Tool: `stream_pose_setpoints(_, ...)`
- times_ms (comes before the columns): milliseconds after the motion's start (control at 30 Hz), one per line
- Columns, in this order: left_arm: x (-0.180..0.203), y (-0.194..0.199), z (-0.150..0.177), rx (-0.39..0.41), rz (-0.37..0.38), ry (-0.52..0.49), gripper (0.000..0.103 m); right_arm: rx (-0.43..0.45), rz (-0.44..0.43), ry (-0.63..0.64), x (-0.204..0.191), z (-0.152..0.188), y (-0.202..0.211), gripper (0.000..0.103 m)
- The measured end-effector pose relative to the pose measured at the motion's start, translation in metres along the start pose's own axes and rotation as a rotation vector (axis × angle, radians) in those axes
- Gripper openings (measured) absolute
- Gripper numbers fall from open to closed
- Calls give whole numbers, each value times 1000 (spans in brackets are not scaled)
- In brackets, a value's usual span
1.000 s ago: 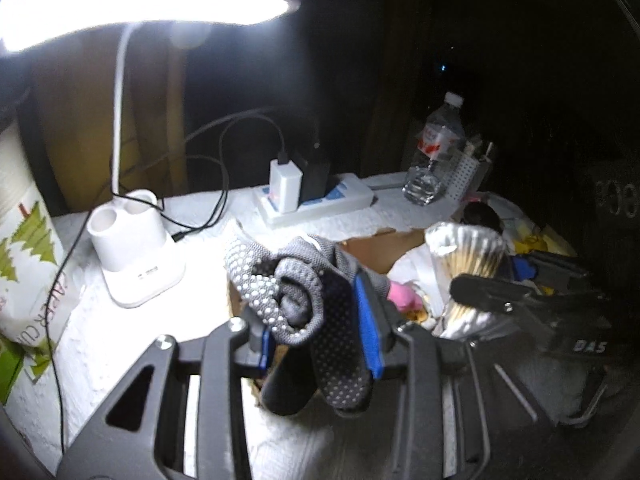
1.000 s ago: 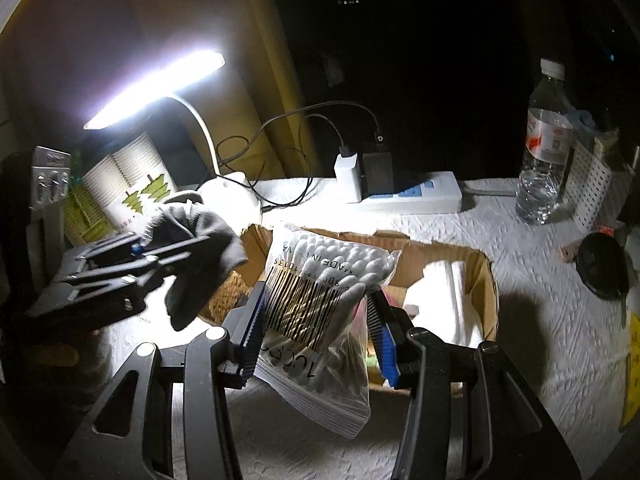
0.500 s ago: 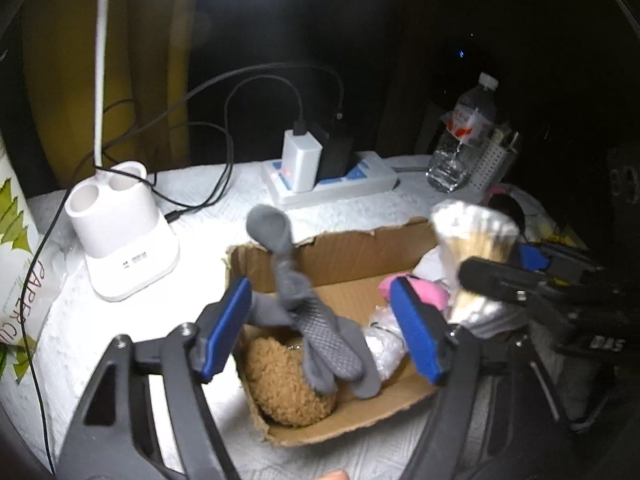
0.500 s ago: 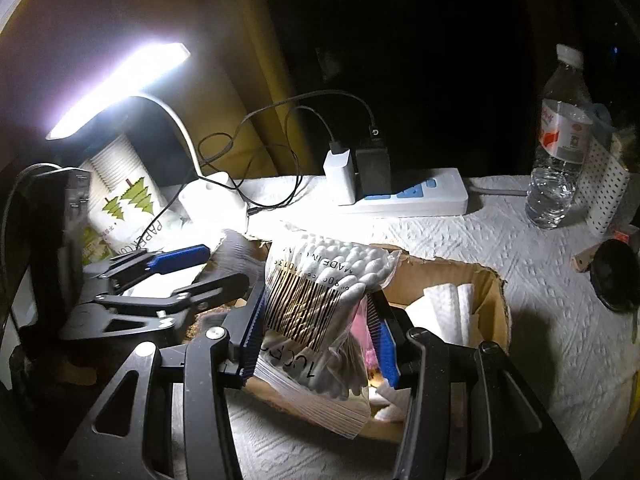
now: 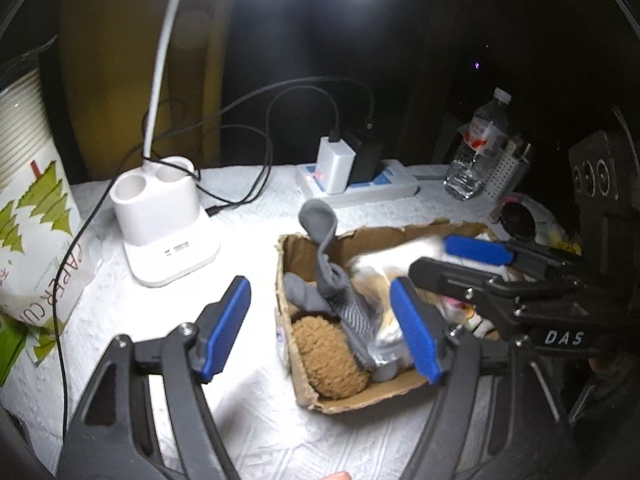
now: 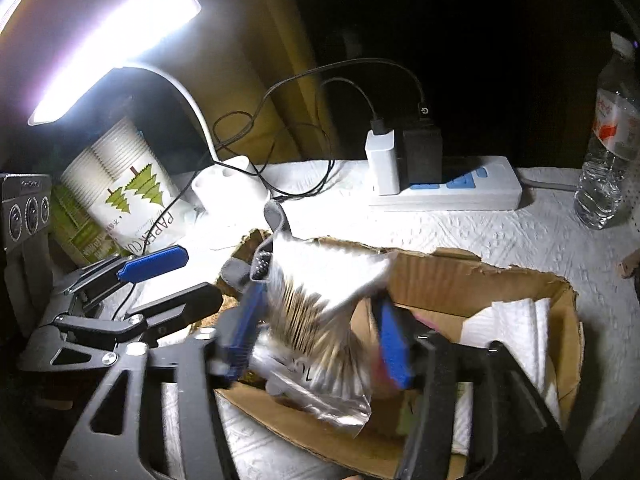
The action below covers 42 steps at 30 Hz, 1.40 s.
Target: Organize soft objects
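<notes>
Fingers on my left gripper [image 5: 324, 332] are spread wide with nothing between them, hanging just above the near-left corner of the cardboard box [image 5: 360, 396]. The grey sock [image 5: 340, 300] is lying in the box, draped over the brown fuzzy thing [image 5: 328, 356], with its toe end poking up over the back wall. So that one's in, I'd say.

On the right gripper [image 6: 316, 340] the fingers look parted around the bag of cotton swabs [image 6: 320, 304], which is blurry and tipping down into the box. Can't honestly tell if I'm pinching it or not; it looks half let go. It hangs low over the box, so it lands next to the white folded tissue [image 6: 516, 332] instead of on the counter [image 5: 248, 432].

Desk lamp base [image 5: 160, 220] and power strip [image 5: 360, 184] sit behind the box, well out of the way, and the bag of paper cups [image 5: 36, 240] is off at the left edge.
</notes>
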<state>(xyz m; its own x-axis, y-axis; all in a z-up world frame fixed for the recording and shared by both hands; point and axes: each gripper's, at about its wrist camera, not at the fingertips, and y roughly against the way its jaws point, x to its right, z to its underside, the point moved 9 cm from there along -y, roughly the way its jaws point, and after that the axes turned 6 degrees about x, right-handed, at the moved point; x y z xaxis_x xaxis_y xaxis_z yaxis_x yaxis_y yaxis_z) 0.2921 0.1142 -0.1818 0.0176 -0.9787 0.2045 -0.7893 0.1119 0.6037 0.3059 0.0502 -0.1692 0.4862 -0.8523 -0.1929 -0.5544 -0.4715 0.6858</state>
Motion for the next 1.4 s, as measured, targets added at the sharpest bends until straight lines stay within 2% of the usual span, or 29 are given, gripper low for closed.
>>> stream_pose_setpoints(100, -1, 3, 0, 6, -7, 0, 73, 24, 14, 10, 1, -3, 8, 78)
stream_pose_setpoints(467, 6, 34, 0, 48, -22, -16, 73, 44, 57, 29, -2, 4, 39, 78)
stream_pose_setpoints(1033, 40, 93, 10, 102, -29, -63, 74, 98, 106, 49, -9, 25, 109, 78)
stream_pose_setpoints(1100, 44, 98, 11, 105, -34, -64, 77, 107, 112, 51, -9, 28, 118, 78)
stream_pose_setpoints(1167, 50, 104, 13, 112, -36, -71, 91, 118, 119, 51, -7, 29, 129, 78)
stream_pose_setpoints(1400, 71, 125, 17, 141, -31, -80, 92, 159, 146, 52, -6, 37, 166, 78)
